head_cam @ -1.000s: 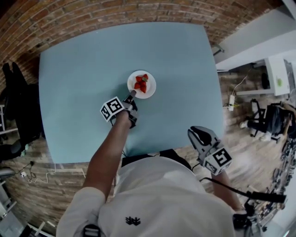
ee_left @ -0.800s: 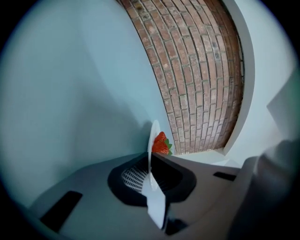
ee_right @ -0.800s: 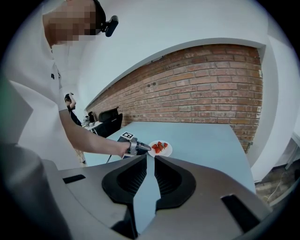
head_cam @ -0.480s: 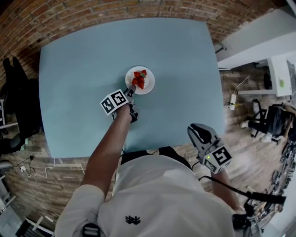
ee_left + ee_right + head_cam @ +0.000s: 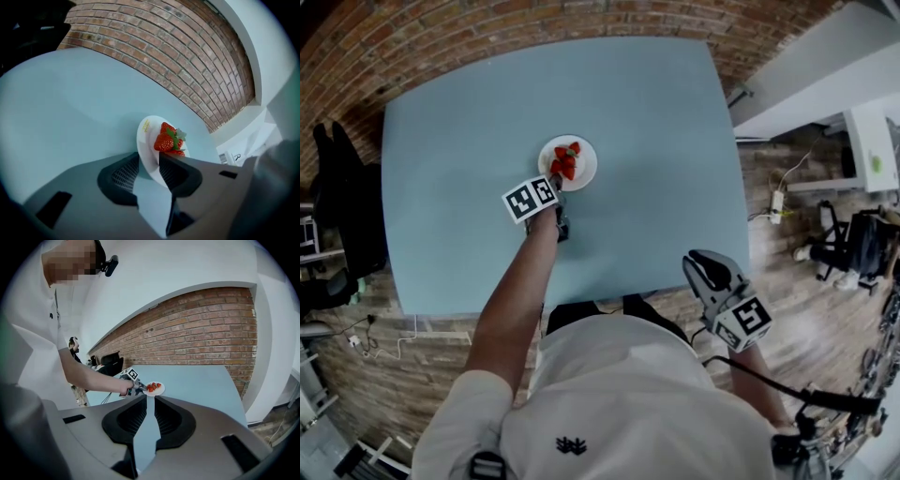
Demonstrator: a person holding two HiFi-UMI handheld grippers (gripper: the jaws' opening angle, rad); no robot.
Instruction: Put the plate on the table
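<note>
A small white plate with strawberries rests on the light blue table, left of its middle. My left gripper is at the plate's near rim. In the left gripper view its jaws are opening. The plate rim stands between them, with a gap showing at the left pad. The strawberries lie just beyond. My right gripper hangs off the table's near right corner, jaws close together with nothing between them.
A brick wall runs behind the table. A dark chair stands at the table's left. White furniture and cables are at the right, over a wooden floor. From the right gripper view I see the plate and the left gripper.
The left gripper and the plate have shifted a little to the left and farther onto the table. The right gripper has stayed in place.
</note>
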